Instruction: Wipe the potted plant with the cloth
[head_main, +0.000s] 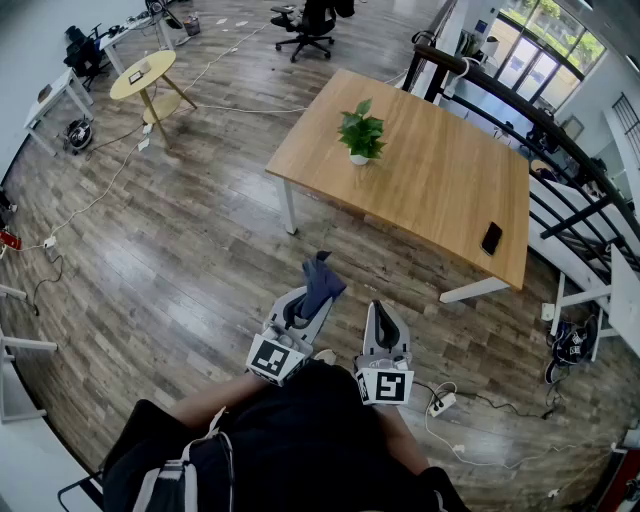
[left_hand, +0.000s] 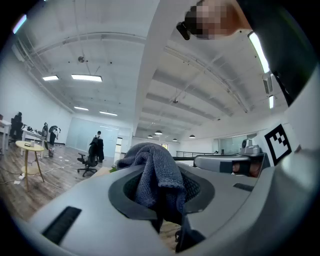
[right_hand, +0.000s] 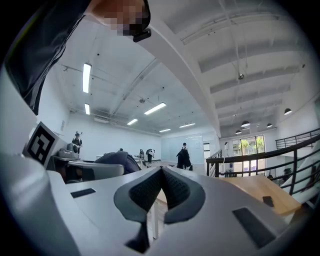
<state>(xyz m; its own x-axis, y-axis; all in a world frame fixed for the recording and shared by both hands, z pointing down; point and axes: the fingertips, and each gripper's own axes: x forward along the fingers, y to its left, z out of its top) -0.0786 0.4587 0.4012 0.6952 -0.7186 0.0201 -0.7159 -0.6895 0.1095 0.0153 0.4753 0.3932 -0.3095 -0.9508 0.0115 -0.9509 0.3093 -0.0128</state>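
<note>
Down at the near edge of the scene, close against the person's body, the left hand-held gripper (head_main: 303, 306) is clamped on a dark blue-grey cloth (head_main: 322, 282), which bunches up between its pads and spills out over the tips and below them. Just to its right, the right hand-held gripper (head_main: 384, 318) has its jaws pressed together with nothing between them; its own view shows the two ribbed pads meeting edge to edge. Both point level, out toward the far side of the room. The potted plant (head_main: 361, 131), a small leafy green in a white pot, stands upright on the wooden counter (head_main: 440, 195), toward its far-left part. It is well apart from both hand-held grippers, with a stretch of plank floor (head_main: 180, 260) between the person and the counter's near edge. A dark phone (head_main: 491, 238) lies near the counter's right end, away from the plant. Judged from this, only the first part of the job is in place: the cloth is in hand. No wiping has begun, since the cloth is nowhere near the leaves. Nearly everything remains: closing the gap to the counter, bringing the cloth to the foliage and passing it over the leaves. The free right hand-held gripper would likely need to steady the pot, which looks light enough to tip or slide.
</note>
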